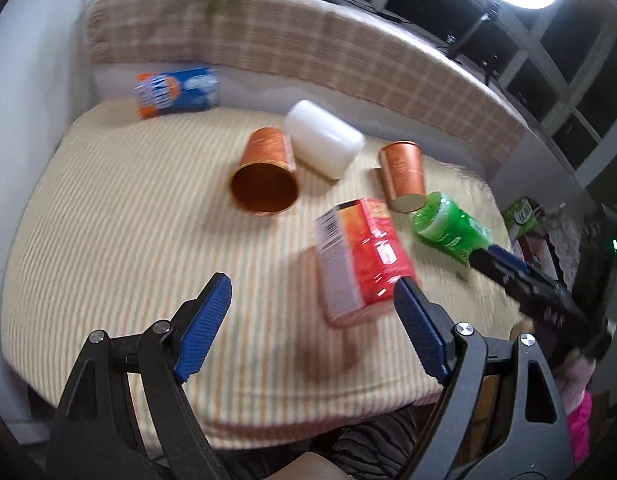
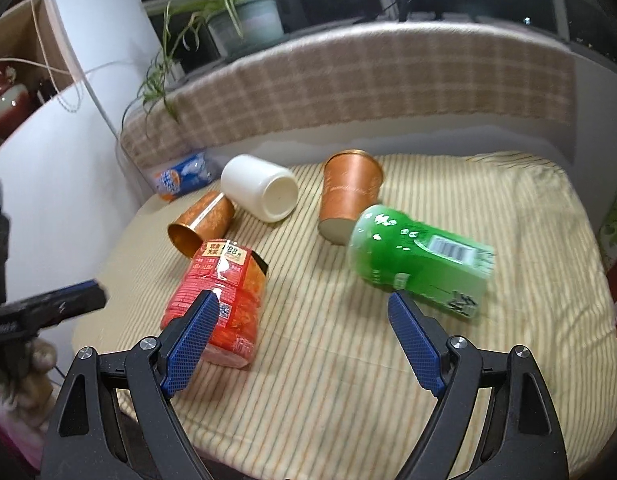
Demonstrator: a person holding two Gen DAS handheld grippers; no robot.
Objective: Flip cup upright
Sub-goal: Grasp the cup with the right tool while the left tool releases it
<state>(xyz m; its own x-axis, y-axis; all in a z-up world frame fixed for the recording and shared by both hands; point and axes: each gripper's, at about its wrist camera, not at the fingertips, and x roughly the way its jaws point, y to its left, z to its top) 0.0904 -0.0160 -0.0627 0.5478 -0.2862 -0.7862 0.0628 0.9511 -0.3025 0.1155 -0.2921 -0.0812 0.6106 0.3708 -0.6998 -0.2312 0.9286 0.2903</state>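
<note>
Both my tools are up over the striped cushion [image 2: 348, 360], and both stand wide with nothing between the pads. My left tool [image 1: 312, 312] hangs above the near edge; my right tool [image 2: 300, 332] is out beside it, its dark tip poking into the left view next to the green bottle [image 1: 448, 228].

The cups: one copper cup [image 1: 264, 176] lies on its side near the middle of the cushion, mouth turned toward my left tool. A second copper cup [image 2: 348, 196] lies tipped over too, pale base toward me, that base just beside the green bottle, possibly touching; the blur makes it hard to say. A white cup [image 2: 260, 188] lies on its side between the two copper ones, snug against the first.

Clutter everywhere. A red packet [image 2: 216, 300] sits right in front of both tools, between my left tool and the open copper cup, its top corner close to that cup's rim in the right view. The green bottle lies across the way to the second copper cup. A blue and orange packet [image 1: 176, 90] rests at the far left corner against the checked backrest [image 2: 348, 92], well apart from the rest. A potted plant [image 2: 244, 20] stands on the ledge behind.
</note>
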